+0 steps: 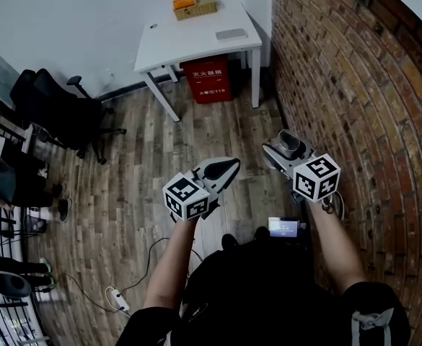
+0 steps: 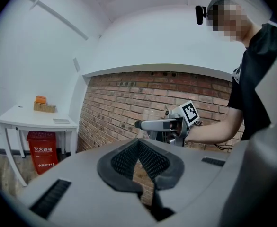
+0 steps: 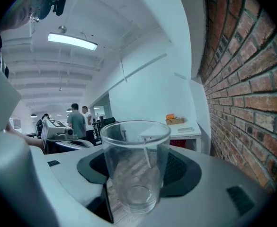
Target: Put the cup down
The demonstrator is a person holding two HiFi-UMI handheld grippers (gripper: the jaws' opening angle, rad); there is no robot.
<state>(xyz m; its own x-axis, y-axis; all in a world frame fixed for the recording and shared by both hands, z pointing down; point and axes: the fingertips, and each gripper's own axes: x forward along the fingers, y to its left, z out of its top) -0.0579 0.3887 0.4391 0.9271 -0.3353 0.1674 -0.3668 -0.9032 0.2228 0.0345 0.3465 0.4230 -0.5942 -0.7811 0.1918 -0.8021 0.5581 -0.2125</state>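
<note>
A clear plastic cup (image 3: pixel 134 167) stands upright between the jaws of my right gripper (image 3: pixel 139 174), which is shut on it. From the head view the cup (image 1: pixel 290 143) shows at the tip of the right gripper (image 1: pixel 288 150), held in the air over the wooden floor near the brick wall. My left gripper (image 1: pixel 221 170) hangs to its left, shut with nothing in it; its dark pads (image 2: pixel 139 161) meet in the left gripper view. The white table (image 1: pixel 196 38) stands ahead by the far wall.
On the table sit a basket with orange things (image 1: pixel 192 6) and a flat grey object (image 1: pixel 231 34). A red box (image 1: pixel 208 78) stands under it. A brick wall (image 1: pixel 369 99) runs along the right. Black office chairs (image 1: pixel 59 110) stand left; cables and a power strip (image 1: pixel 117 298) lie on the floor.
</note>
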